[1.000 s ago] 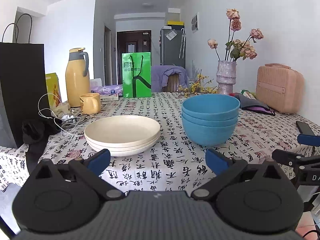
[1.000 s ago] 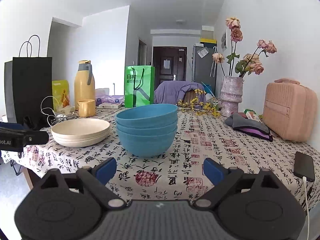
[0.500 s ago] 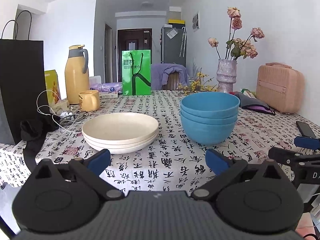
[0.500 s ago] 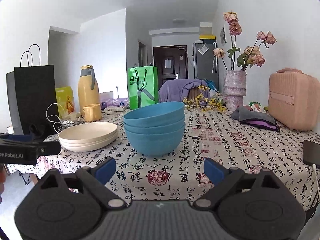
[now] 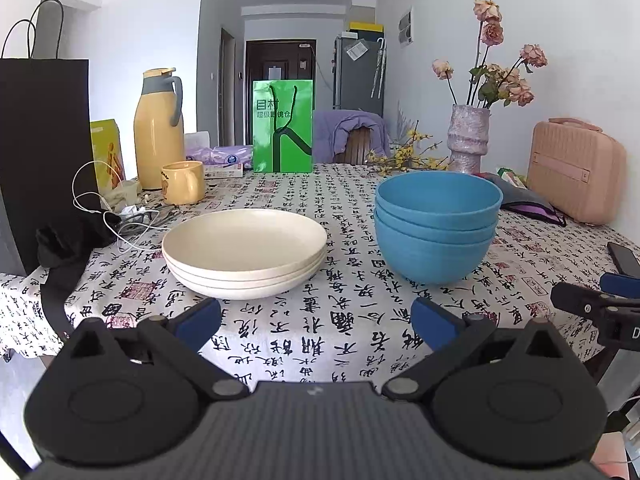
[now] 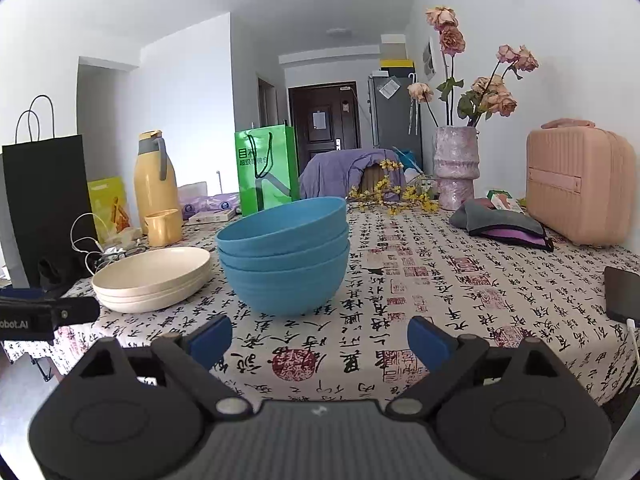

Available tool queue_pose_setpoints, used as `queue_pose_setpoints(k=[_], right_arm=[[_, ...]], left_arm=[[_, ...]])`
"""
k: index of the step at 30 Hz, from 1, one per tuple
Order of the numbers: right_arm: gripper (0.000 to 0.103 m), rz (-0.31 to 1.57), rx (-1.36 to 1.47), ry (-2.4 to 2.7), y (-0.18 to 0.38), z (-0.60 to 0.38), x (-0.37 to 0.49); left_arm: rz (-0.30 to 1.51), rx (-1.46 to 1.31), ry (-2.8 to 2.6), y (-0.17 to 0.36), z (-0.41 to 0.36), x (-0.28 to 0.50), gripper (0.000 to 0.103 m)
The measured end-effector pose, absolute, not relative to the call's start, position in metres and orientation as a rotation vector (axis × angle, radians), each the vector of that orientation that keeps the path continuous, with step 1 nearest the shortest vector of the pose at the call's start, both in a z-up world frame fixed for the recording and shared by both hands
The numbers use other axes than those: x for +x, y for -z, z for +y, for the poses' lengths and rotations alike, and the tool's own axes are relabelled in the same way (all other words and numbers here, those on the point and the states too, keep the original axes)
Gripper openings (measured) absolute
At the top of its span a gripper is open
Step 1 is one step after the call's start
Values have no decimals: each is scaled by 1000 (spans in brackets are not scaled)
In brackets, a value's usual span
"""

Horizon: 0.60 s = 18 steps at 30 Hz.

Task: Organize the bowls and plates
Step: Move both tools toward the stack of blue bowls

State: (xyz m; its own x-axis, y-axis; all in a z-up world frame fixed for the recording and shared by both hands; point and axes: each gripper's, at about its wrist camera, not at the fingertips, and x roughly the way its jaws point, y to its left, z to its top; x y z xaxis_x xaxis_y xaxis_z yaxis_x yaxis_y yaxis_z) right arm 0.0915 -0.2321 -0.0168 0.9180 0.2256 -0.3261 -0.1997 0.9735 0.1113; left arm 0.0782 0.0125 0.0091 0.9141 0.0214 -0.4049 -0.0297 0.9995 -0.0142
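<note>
A stack of cream plates [image 5: 244, 252] [image 6: 154, 278] rests on the calligraphy-print tablecloth, left of a stack of blue bowls [image 5: 436, 226] [image 6: 284, 254]. My left gripper [image 5: 316, 320] hangs open near the table's front edge, just short of both stacks, holding nothing. My right gripper [image 6: 320, 338] is open too, in front of the blue bowls and slightly to their right. In the left wrist view the right gripper's fingers [image 5: 588, 306] show at the right edge. The left gripper's finger [image 6: 52, 314] pokes in at the left of the right wrist view.
Behind the plates stand a yellow mug [image 5: 183, 182], a yellow thermos [image 5: 158, 128], a black bag [image 5: 40, 152], white cables [image 5: 108, 216]. Farther back: a green bag [image 5: 283, 132], a vase of flowers [image 5: 468, 138], a pink case [image 5: 574, 176], a grey pouch [image 6: 502, 224]. A phone [image 6: 620, 294] lies right.
Both grippers have drifted slightly; the right one has risen and shifted right, so the bowls sit more to its left. Plates and bowls have not moved.
</note>
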Motion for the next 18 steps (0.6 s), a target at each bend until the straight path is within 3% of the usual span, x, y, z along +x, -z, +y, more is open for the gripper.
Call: queue_pose_setpoints(k=[18], right_arm=[[95, 356, 168, -183, 4, -262, 151]], left_arm=[[427, -42, 69, -32, -9, 156, 103]])
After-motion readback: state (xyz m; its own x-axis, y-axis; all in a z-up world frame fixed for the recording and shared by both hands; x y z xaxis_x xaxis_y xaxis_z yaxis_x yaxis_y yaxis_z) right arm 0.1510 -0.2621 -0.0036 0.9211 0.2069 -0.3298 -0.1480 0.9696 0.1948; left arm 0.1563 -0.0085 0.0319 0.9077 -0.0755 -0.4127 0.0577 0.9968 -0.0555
